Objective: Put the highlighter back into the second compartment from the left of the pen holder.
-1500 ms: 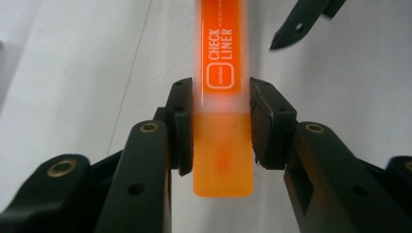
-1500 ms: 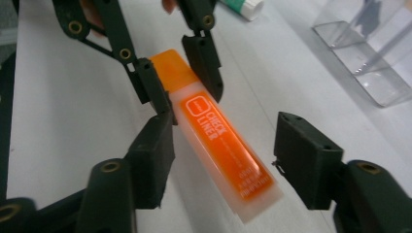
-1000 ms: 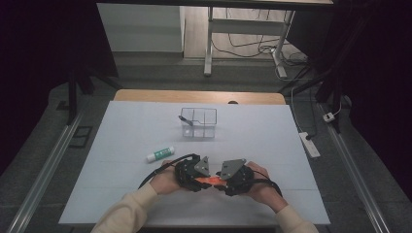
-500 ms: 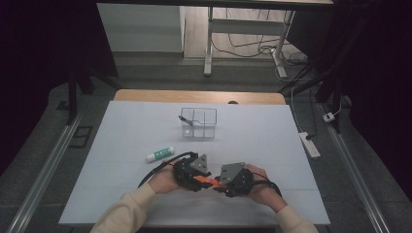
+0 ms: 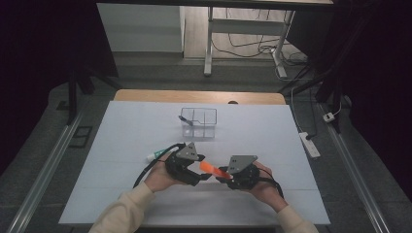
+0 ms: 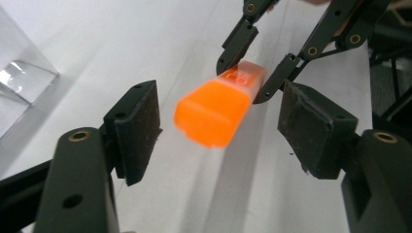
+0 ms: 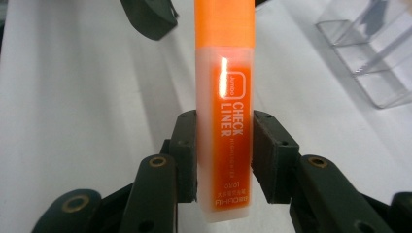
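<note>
White table [image 5: 145, 136] fills the middle of the high view; both grippers sit low centre, facing each other, with the clear plastic divided box [image 5: 198, 122] above them, well apart, and a white-and-green tube [image 5: 156, 156] just left of the left gripper.

Right gripper [image 5: 224, 173]: jaws pinched on the base end of the orange translucent plastic highlighter pen [image 5: 213, 168], pads pressing both flat sides in the right gripper view [image 7: 224, 126].

Pen's long axis runs straight out of the right jaws toward the left gripper [image 5: 203, 170], capped end leading. In the left gripper view the cap end [image 6: 214, 111] sits centre frame, between the left pads but touching neither.

Left jaws have just been opening and now stand spread, gaps on both sides of the cap.

Judgement: the right gripper alone carries the pen. The next move turns on that shared axis, so the left only needs to back off along it.
</note>
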### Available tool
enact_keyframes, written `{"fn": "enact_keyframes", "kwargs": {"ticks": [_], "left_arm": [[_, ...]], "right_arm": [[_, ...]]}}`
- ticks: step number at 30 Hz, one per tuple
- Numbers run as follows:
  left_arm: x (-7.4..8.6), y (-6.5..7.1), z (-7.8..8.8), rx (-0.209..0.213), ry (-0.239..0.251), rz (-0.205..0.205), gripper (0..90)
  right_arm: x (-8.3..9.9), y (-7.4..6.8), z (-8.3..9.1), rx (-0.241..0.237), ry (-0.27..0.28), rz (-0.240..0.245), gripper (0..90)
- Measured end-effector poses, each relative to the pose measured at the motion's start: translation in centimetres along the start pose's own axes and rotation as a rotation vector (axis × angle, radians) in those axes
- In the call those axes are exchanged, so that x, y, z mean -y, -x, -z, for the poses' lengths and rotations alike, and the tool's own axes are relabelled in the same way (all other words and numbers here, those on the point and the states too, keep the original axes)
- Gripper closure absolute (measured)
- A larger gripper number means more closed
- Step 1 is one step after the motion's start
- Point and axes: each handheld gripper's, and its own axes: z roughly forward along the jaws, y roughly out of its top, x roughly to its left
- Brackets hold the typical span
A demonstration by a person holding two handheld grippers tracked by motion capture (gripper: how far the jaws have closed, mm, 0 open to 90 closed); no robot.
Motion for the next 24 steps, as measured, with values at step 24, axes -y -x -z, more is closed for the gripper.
{"fn": "enact_keyframes", "kwargs": {"ticks": [24], "left_arm": [[0.25, -0.17, 0.19, 0.033, 0.094, 0.017, 41.1]], "right_arm": [[0.0, -0.04, 0.11, -0.005, 0.116, -0.051, 63.4]]}}
